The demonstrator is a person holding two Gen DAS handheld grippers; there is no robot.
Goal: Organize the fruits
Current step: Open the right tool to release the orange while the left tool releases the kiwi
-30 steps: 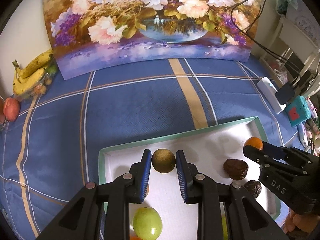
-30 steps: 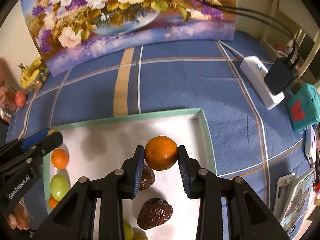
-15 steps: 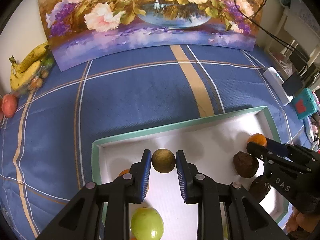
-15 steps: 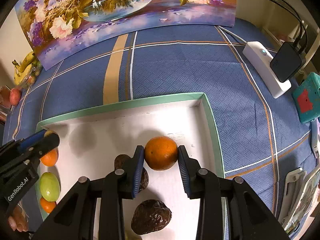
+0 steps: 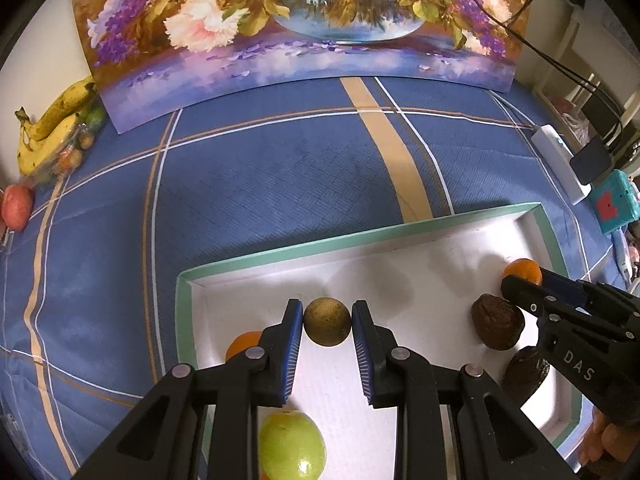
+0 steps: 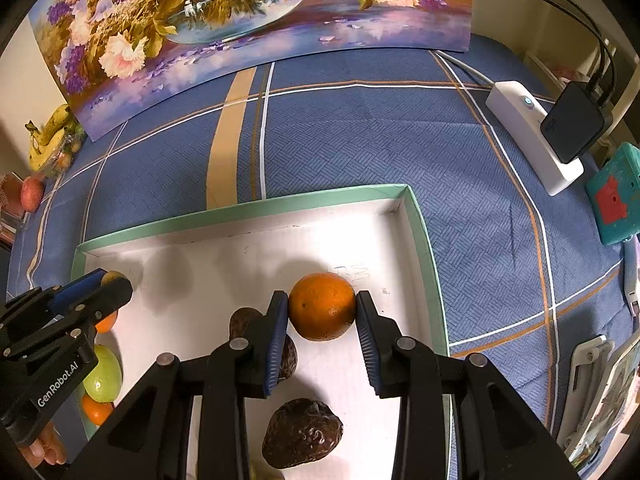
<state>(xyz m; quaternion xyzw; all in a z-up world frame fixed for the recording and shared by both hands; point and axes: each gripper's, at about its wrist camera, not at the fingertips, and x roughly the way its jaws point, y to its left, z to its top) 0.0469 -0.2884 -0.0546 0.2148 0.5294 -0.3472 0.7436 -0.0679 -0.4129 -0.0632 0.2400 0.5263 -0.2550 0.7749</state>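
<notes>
A white tray with a green rim [image 5: 360,236] [image 6: 248,204] lies on a blue checked cloth. My left gripper [image 5: 327,320] is shut on a round brown-green fruit [image 5: 327,321] just over the tray's left part. My right gripper [image 6: 322,306] is shut on an orange [image 6: 322,306] over the tray's right part. In the tray lie a green apple [image 5: 292,444] [image 6: 103,374], small oranges [image 5: 244,342] [image 6: 96,410] and dark wrinkled fruits [image 5: 497,326] [image 6: 302,434].
A flower painting [image 5: 300,28] stands at the back. Bananas [image 5: 52,128] and a red apple [image 5: 16,206] lie at far left. A white power strip with a black adapter [image 6: 532,140] and a teal box [image 6: 614,196] are at right.
Both grippers have come down and forward over the tray, each still holding its fruit. The tray looks larger and nearer in both views.
</notes>
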